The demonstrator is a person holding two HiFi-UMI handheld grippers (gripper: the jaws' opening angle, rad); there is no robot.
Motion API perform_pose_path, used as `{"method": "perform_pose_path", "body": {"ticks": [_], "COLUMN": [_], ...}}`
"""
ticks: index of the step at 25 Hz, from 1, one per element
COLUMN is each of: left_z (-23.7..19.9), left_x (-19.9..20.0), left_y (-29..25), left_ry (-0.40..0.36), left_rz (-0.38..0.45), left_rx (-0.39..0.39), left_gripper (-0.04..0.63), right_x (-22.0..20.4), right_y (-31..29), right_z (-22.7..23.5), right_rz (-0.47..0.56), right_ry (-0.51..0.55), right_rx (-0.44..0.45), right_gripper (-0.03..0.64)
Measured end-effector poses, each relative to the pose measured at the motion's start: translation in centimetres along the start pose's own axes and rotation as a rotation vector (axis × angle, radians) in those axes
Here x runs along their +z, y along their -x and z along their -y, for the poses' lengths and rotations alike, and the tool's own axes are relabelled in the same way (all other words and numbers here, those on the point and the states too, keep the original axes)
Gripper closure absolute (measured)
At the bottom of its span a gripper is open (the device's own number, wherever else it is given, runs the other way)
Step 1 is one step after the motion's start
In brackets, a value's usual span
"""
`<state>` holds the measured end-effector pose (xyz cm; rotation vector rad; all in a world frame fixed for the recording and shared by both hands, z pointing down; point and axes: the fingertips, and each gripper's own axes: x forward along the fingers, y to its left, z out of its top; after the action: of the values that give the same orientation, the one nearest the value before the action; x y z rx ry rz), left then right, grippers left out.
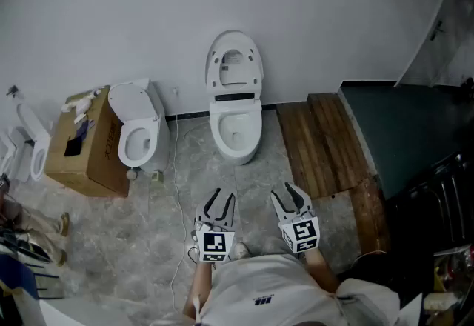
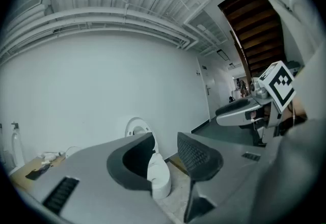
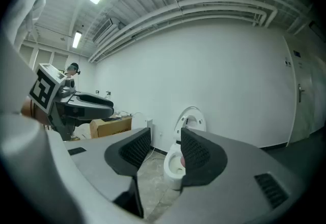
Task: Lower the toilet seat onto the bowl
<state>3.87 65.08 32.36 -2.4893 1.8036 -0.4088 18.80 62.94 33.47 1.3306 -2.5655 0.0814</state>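
We hold the left tool (image 1: pixel 220 193) and right tool (image 1: pixel 287 195) closed, empty; seat (image 1: pixel 234 59) stands raised; a jaw half hides the bowl (image 2: pixel 160 179).

The toilet bowl (image 1: pixel 236 132) is set well ahead of the fingers of the left gripper (image 1: pixel 221 195) and right gripper (image 1: pixel 289 194), against the wall (image 1: pixel 311 13), with the toilet seat (image 1: pixel 234 65) stood upright behind it. A second toilet (image 1: pixel 137 132) is placed ahead-left of the left fingers, a cardboard box (image 1: pixel 85 143) beyond it. Wooden boards (image 1: pixel 322 143) are laid ahead-right of the right fingers.
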Motion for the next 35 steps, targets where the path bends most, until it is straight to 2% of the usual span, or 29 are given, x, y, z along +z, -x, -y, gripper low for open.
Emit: {"method": "perform_pose_path", "body": {"ticks": [8, 18, 28, 35], "left_z": [-0.3, -2.9, -5.4, -7.1], "left_x": [-1.0, -1.2, -0.9, -0.3], "left_y": [-0.1, -3.1, -9.5, -15.2], "left_ry": [0.001, -0.003, -0.005, 0.000], "left_rz": [-0.003, 0.002, 0.014, 0.006], "left_rx": [-0.020, -0.022, -0.019, -0.003], "left_gripper": [0.430, 0.433, 0.439, 0.442], "right_x": [-0.8, -0.1, 0.4, 1.5], "right_y": [-0.7, -4.4, -10.4, -15.3], "right_z": [-1.1, -0.5, 2.9, 6.9], "right_rz": [0.000, -0.002, 0.000, -0.008], "right_ry": [-0.043, -0.025, -0.018, -0.011], "right_rx": [-0.018, -0.019, -0.012, -0.001], "right_gripper": [0.448, 0.449, 0.449, 0.449]}}
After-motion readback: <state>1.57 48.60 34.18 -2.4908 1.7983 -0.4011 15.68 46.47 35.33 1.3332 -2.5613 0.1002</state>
